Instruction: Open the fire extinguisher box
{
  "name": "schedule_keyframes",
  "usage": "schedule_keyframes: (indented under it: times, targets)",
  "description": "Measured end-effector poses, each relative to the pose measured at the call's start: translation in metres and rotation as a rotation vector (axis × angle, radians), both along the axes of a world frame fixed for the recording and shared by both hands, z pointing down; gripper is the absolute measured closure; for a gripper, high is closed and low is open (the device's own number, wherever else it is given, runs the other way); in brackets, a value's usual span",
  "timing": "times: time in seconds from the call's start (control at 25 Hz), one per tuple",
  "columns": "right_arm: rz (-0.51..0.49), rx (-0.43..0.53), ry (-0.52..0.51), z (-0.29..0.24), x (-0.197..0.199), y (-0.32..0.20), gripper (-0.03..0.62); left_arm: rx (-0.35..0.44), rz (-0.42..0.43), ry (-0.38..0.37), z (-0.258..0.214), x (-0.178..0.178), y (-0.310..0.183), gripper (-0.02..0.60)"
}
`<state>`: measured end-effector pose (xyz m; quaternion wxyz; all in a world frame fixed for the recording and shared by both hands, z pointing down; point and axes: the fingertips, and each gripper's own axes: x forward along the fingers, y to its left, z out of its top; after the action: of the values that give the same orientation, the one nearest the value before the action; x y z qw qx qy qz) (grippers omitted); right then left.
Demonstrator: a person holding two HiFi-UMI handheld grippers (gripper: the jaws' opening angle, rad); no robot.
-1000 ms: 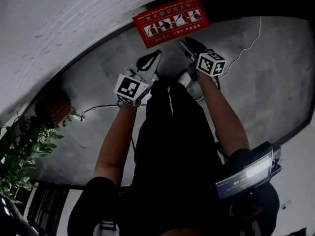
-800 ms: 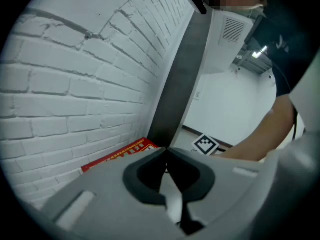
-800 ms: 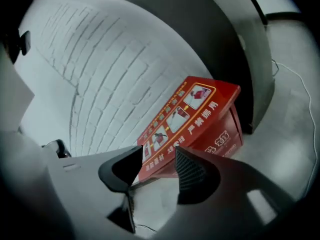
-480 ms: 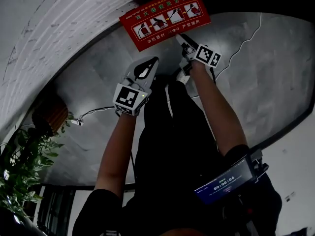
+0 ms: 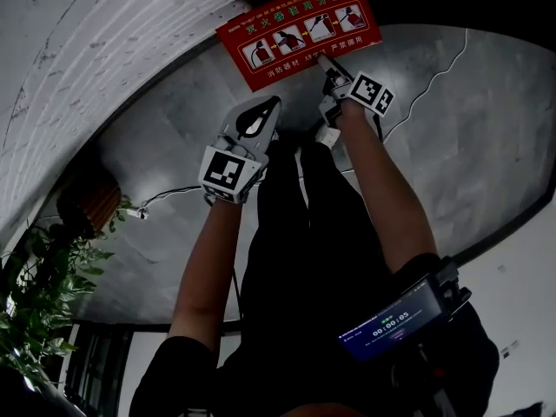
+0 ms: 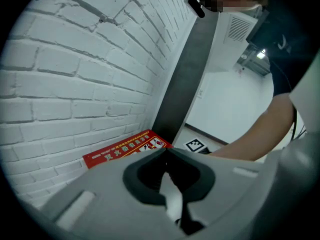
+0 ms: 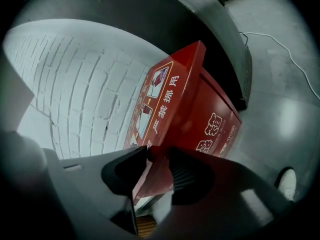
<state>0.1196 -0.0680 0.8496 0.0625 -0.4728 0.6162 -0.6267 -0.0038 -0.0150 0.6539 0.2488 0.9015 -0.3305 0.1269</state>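
The red fire extinguisher box [image 5: 295, 29] stands on the floor against the white brick wall, its lid printed with pictures and white characters; it also shows in the right gripper view [image 7: 190, 99] and the left gripper view [image 6: 122, 149]. My right gripper [image 5: 326, 63] reaches the lid's near edge. Its jaws are closing, and the lid's red edge fills the narrow gap between them [image 7: 159, 151]. My left gripper [image 5: 276, 102] hangs in the air a little short of the box, shut with nothing in it [image 6: 165, 151].
A white brick wall [image 5: 104, 42] runs along the left. A white cable [image 5: 426, 85] lies on the grey floor right of the box. A leafy plant [image 5: 43, 276] and a brown wooden thing [image 5: 91, 202] sit at the lower left. A lit screen [image 5: 391, 324] hangs at the person's side.
My right gripper has gone forward from short of the box onto its lid edge. My left gripper has hardly moved.
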Motion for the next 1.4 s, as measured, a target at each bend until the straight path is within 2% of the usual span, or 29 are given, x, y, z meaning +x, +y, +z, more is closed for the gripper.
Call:
schedule_keyframes:
  times: [0.36,0.6,0.84,0.96,1.04,1.12,1.28,1.36,1.4]
  targets:
    - [0.026,-0.023,-0.042,-0.029,0.002,0.003,0.478,0.007,0.006,-0.012,-0.014,-0.005,-0.003,0.581]
    - [0.034,0.068,-0.116,-0.09,-0.001,0.0,0.494,0.021,0.028,-0.023,-0.036,-0.005,0.009,0.581]
    - [-0.046,0.201,-0.121,-0.157,-0.023,-0.059,0.487,0.055,0.019,-0.023,-0.067,-0.018,-0.02,0.581]
    - [-0.022,0.223,-0.16,-0.173,-0.031,-0.089,0.496,0.072,0.001,-0.026,-0.077,-0.027,-0.033,0.581]
    - [0.022,0.201,-0.166,-0.177,-0.033,-0.103,0.513,0.077,-0.012,-0.028,-0.079,-0.034,-0.036,0.581]
    - [0.008,0.258,-0.158,-0.187,-0.039,-0.123,0.511,0.073,-0.023,-0.03,-0.079,-0.043,-0.036,0.581]
    - [-0.029,0.353,-0.127,-0.205,-0.052,-0.155,0.408,0.056,-0.049,-0.036,-0.074,-0.058,-0.035,0.581]
    - [-0.04,0.383,-0.093,-0.21,-0.057,-0.166,0.294,0.053,-0.059,-0.036,-0.073,-0.063,-0.035,0.581]
    - [-0.046,0.397,-0.079,-0.213,-0.059,-0.17,0.27,0.053,-0.062,-0.035,-0.073,-0.064,-0.034,0.581]
